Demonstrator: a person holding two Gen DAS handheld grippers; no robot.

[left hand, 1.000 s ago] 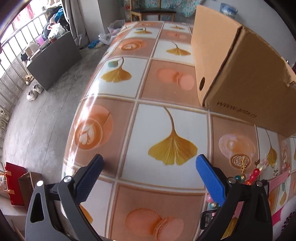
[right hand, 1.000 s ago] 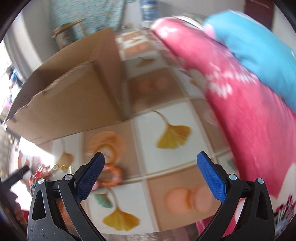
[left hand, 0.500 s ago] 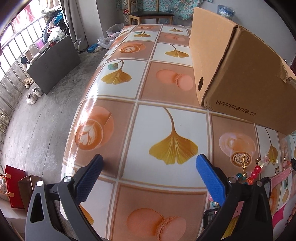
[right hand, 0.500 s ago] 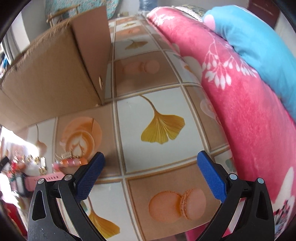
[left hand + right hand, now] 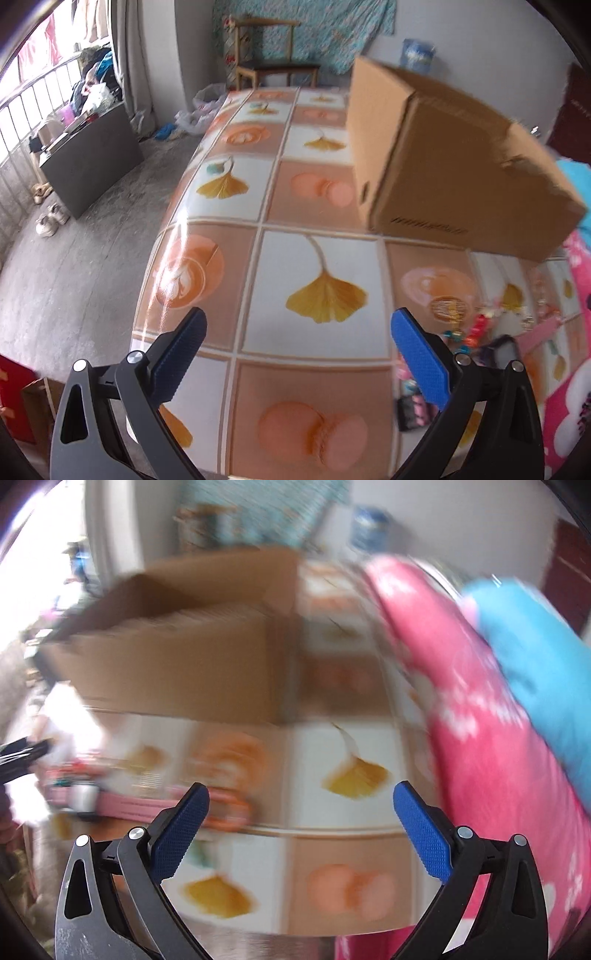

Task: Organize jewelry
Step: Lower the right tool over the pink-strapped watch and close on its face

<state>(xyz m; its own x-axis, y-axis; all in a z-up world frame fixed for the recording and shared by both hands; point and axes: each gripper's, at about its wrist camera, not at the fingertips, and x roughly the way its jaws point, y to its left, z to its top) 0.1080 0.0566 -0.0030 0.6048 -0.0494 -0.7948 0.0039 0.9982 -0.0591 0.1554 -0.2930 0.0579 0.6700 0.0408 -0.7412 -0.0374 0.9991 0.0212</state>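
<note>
In the left wrist view the left tool hovers over the patterned table, jaws spread wide and empty — the jewelry heap lies at lower right, just past its right finger. In the right wrist view, blurred, the right tool is likewise spread and empty; a pink strap runs left to right at lower left, before the cardboard box.

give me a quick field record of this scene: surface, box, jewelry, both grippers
surface: table with tiled ginkgo-leaf and macaron print
box: cardboard box on the table, far right side
jewelry: blurred cluster of beads and a pink strap, loose on the table
left gripper: open, empty, above the table
right gripper: open, empty; view motion-blurred
</note>
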